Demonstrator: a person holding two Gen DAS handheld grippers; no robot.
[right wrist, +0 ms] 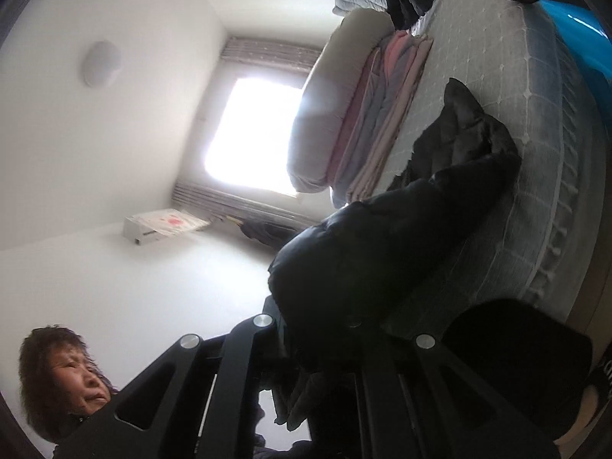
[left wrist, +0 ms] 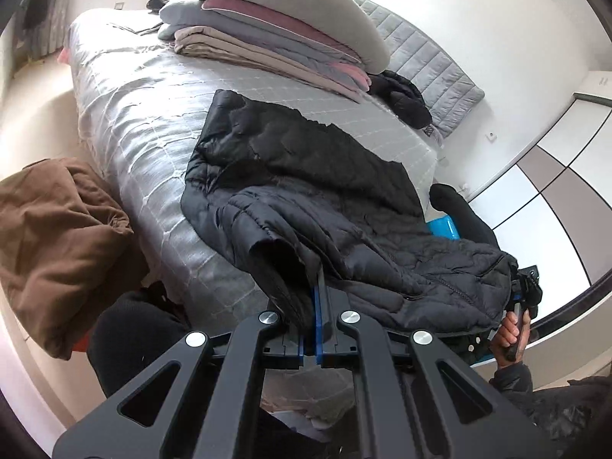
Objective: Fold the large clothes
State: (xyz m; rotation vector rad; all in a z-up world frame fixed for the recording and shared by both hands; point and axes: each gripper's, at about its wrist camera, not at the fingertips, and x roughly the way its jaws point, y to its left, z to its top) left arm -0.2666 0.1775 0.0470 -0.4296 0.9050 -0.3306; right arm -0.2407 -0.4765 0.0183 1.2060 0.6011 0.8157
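A black quilted puffer jacket (left wrist: 306, 176) lies spread across the grey quilted bed (left wrist: 134, 122), its near part lifted off the mattress. My left gripper (left wrist: 320, 287) is shut on a folded edge of the jacket at the lower middle. Far right in the same view, a hand holds my right gripper (left wrist: 526, 287), shut on the jacket's other edge. In the right wrist view the jacket (right wrist: 382, 248) bulges up over that gripper's black frame (right wrist: 244, 363) and hides the fingers.
A pile of folded bedding with a pillow (left wrist: 290, 26) on top sits at the head of the bed. Dark clothes (left wrist: 405, 99) lie by the padded headboard. A brown garment (left wrist: 57, 237) is heaped left of the bed. A wardrobe (left wrist: 554, 191) stands right. The person's head (right wrist: 65, 378) shows lower left.
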